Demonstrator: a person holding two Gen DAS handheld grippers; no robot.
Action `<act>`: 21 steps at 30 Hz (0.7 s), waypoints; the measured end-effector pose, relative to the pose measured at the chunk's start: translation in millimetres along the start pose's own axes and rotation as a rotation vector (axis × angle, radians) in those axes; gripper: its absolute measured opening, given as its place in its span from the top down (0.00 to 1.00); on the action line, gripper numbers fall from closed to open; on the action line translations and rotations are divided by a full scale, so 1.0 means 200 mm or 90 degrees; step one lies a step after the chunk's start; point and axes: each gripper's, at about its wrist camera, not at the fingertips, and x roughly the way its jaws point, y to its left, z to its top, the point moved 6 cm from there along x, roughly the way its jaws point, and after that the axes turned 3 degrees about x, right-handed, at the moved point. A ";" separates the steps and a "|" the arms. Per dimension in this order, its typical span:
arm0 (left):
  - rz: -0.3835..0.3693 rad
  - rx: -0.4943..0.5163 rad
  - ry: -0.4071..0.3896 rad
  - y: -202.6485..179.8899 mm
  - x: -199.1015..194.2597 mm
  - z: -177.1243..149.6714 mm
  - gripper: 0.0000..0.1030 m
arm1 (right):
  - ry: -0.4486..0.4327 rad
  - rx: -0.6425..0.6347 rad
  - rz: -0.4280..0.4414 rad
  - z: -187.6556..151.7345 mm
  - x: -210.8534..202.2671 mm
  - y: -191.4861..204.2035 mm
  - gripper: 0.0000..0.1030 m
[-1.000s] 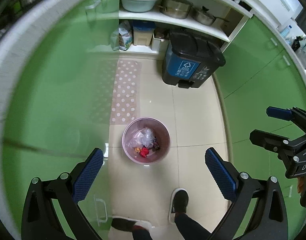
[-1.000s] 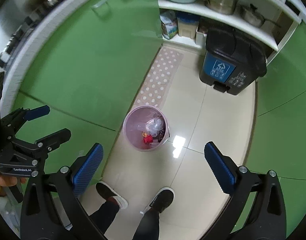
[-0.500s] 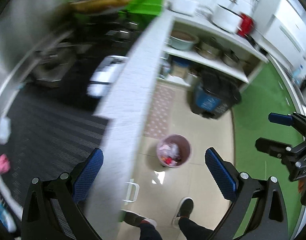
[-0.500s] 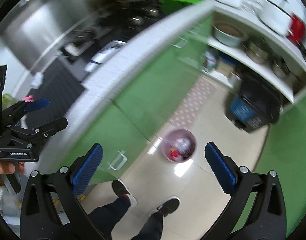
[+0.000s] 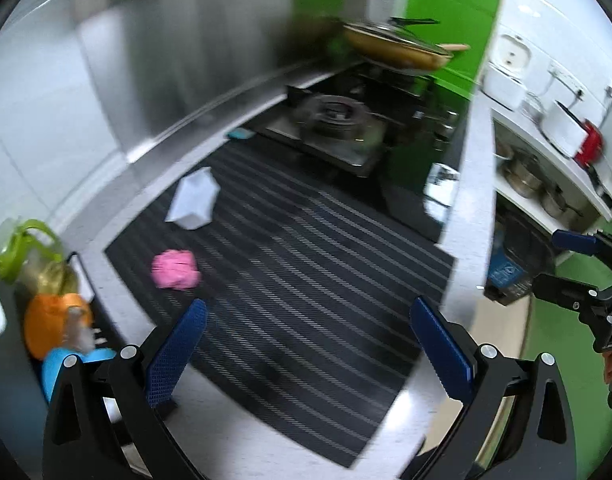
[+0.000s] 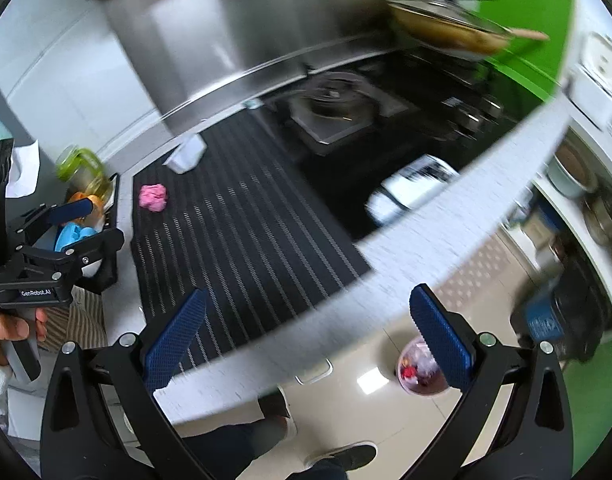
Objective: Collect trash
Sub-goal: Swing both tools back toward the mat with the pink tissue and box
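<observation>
Near the striped mat's [image 5: 306,248] left edge lie pink wad [image 5: 174,269] and white scrap [image 5: 194,199], so your left gripper [image 5: 306,354] and right gripper [image 6: 307,344] hover spread, empty, ready to pick.

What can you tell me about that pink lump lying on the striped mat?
The pink lump is a crumpled wad, soft-looking, perhaps tissue or thin plastic; blur hides which. It lies loose on the black striped mat, near the mat's left edge, apart from the white crumpled paper farther back. Nothing grips it: both grippers are open and clear of it.
</observation>
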 end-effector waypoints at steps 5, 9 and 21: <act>0.015 -0.037 0.001 0.18 0.05 0.02 0.05 | 0.014 -0.039 0.017 0.14 0.15 0.19 0.03; 0.033 -0.076 0.002 0.29 0.08 0.04 0.05 | 0.025 -0.076 0.028 0.25 0.25 0.28 0.03; 0.109 -0.206 0.045 0.59 0.33 0.06 0.05 | 0.086 -0.198 0.101 0.53 0.59 0.42 0.03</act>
